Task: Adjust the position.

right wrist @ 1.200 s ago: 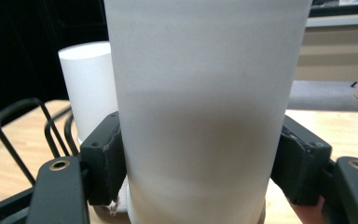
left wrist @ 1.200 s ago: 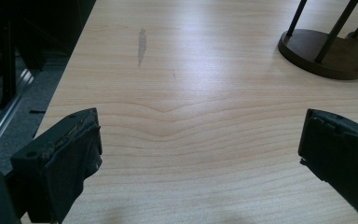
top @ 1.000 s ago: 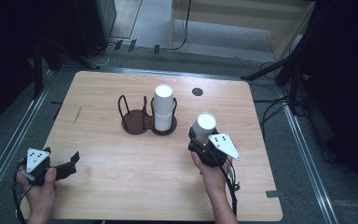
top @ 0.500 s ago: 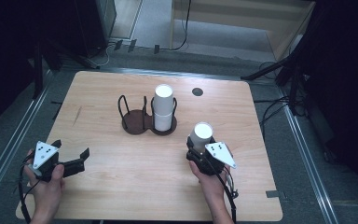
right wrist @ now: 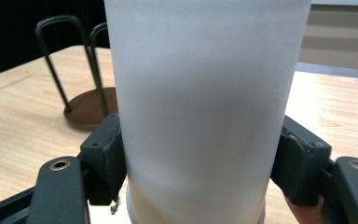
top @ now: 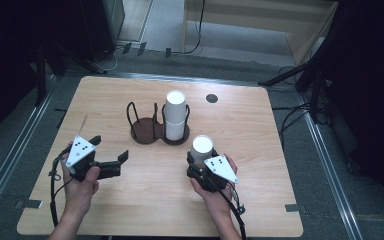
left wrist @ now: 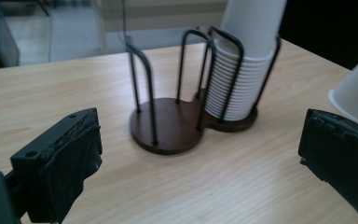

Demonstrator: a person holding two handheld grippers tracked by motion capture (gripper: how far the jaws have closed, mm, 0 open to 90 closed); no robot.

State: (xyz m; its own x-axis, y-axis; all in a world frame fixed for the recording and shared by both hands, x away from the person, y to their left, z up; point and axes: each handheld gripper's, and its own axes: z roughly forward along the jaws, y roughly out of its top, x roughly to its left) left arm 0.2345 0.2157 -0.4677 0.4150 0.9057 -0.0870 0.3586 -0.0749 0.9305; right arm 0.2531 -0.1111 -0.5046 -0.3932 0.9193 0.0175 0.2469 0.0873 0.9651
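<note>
Pale wood makes up the table [top: 145,210], and near its middle stands a dark holder [top: 152,131] with two round bases and thin wire hoops. Its right bay carries a stack of white cups [top: 175,117] rising above the hoops; the left bay has only its bare brown base. In the left gripper view the stack [left wrist: 242,70] shows its many ribbed rims packed between the wires.

The right gripper [top: 200,162] sits toward the near right of the table, its jaws pressed against both sides of a single white cup [top: 201,147] — the right gripper view shows the cup [right wrist: 200,107] gripped between the two black pads, standing mouth-down, just in front of the holder.

The left gripper [top: 111,161] is held at the near left, well apart from the holder, its jaws spread wide with nothing between them — they point toward the holder [left wrist: 177,126]
</note>
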